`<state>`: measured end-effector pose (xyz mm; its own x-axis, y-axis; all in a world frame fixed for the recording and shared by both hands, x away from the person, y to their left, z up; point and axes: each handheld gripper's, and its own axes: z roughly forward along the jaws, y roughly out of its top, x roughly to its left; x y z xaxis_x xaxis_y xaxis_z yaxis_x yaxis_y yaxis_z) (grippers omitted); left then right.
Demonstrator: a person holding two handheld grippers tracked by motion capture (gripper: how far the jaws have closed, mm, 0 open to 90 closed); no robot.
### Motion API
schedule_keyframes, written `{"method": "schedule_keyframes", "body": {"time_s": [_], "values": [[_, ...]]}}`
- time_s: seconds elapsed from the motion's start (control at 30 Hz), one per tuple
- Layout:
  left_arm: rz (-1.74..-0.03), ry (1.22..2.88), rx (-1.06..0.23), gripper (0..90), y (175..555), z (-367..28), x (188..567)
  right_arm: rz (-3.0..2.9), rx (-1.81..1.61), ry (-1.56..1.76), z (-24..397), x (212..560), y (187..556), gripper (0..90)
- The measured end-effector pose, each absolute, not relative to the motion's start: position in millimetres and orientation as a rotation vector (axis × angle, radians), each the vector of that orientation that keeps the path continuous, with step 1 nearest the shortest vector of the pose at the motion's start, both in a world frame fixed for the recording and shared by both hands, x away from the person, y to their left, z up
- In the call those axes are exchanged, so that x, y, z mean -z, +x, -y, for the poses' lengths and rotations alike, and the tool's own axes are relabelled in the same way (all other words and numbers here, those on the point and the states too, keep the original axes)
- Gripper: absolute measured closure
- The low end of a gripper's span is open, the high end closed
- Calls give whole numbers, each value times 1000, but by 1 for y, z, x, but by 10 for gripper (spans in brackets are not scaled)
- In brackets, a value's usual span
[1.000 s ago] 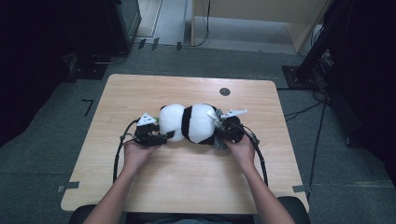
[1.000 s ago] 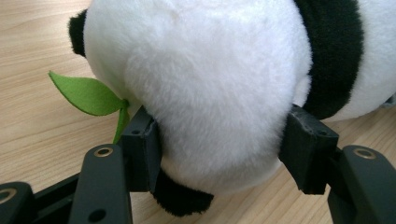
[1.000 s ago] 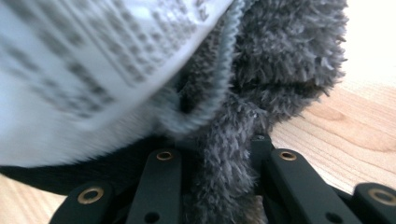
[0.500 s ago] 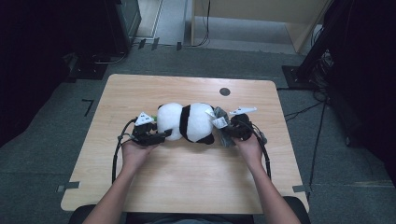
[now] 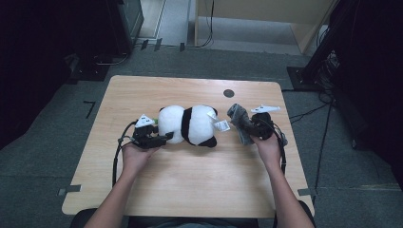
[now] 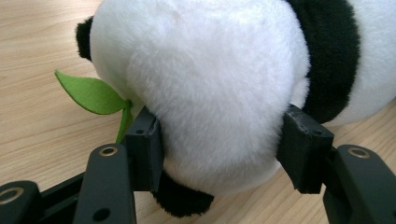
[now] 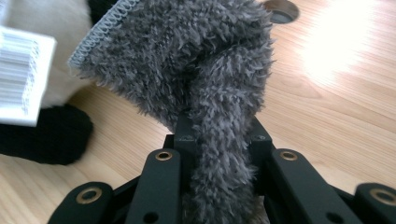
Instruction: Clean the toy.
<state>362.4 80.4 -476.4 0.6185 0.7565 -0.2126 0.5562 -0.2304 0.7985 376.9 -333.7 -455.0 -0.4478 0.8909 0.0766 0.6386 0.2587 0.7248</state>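
A black-and-white panda plush [image 5: 190, 124] lies on its side in the middle of the wooden table [image 5: 190, 190]. My left gripper [image 5: 162, 138] is at its left end. In the left gripper view the pads [image 6: 145, 148] press into the white fur of the panda [image 6: 210, 93] from both sides, beside a green felt leaf [image 6: 93, 93]. My right gripper [image 5: 251, 127] sits to the right of the panda, shut on a grey fuzzy cloth [image 5: 239, 119]. The cloth [image 7: 201, 70] rises from between the jaws of the right gripper [image 7: 219, 135], apart from the plush.
A white barcode tag [image 5: 221, 125] hangs at the panda's right end, also the tag [image 7: 21, 74] in the right gripper view. A dark round hole [image 5: 228, 93] sits in the table behind the right gripper. Cables trail from both grippers toward the person's arms.
My right gripper has moved to the right and slightly up, carrying the grey cloth away from the panda's right end. The left gripper and the panda have stayed in place.
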Motion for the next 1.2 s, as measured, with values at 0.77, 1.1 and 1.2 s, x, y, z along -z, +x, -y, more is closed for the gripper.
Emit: {"method": "schedule_keyframes", "body": {"time_s": [0.77, 1.1, 1.2], "values": [[-1043, 1919, -264, 368, 363, -81, 477, -2124, -952, 1496, 362, 496, 393, 587], [-1053, 1915, -255, 328, 364, -81, 477, -2109, -1059, 1471, 361, 483, 387, 377], [-1050, 1916, -254, 310, 364, -81, 477, -2105, -1088, 1451, 357, 476, 384, 352]]}}
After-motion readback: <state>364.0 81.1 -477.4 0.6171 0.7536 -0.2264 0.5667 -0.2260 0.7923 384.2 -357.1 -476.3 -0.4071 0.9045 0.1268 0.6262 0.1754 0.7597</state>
